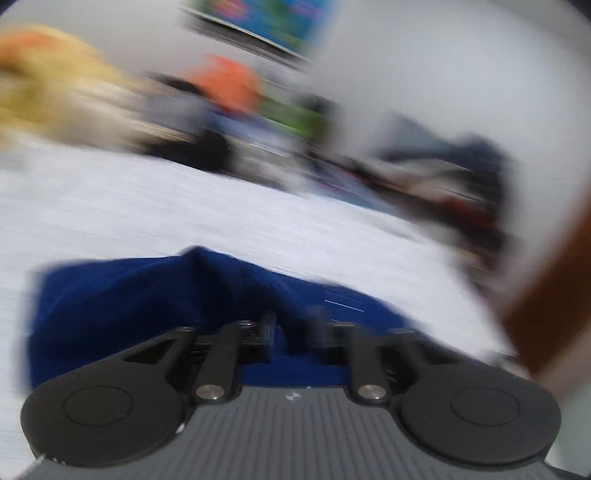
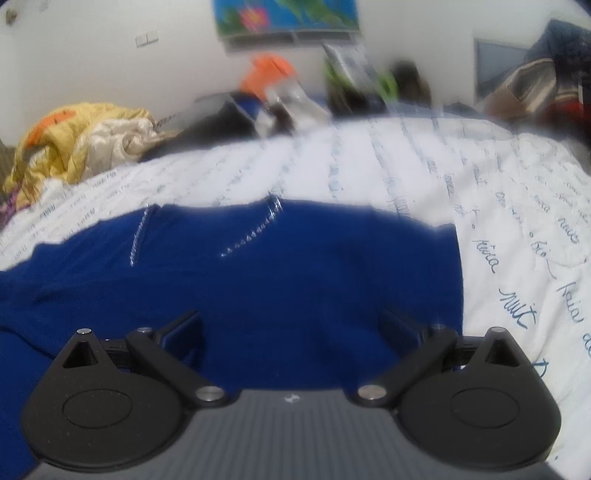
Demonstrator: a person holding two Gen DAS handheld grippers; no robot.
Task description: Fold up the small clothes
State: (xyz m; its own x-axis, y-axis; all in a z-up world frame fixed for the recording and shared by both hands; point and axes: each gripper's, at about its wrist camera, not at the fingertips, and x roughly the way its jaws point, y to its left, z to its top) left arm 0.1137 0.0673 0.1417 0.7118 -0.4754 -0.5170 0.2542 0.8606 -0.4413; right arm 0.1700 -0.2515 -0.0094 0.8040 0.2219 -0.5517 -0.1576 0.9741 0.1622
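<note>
A dark blue garment (image 2: 280, 266) with lines of small silver studs lies on a white bed sheet (image 2: 369, 166) printed with blue script. My right gripper (image 2: 291, 328) is open just above the garment's near part, with nothing between its fingers. In the left wrist view, which is motion-blurred, my left gripper (image 1: 291, 328) is shut on a bunched fold of the blue garment (image 1: 147, 295), which rises to a peak in front of the fingers.
A yellow and orange quilt (image 2: 74, 144) is heaped at the bed's far left. Dark bags, an orange item (image 2: 266, 72) and green items stand along the far wall under a colourful picture (image 2: 288, 14). Piled clothes (image 2: 535, 85) sit at far right. A brown edge (image 1: 554, 295) shows at right.
</note>
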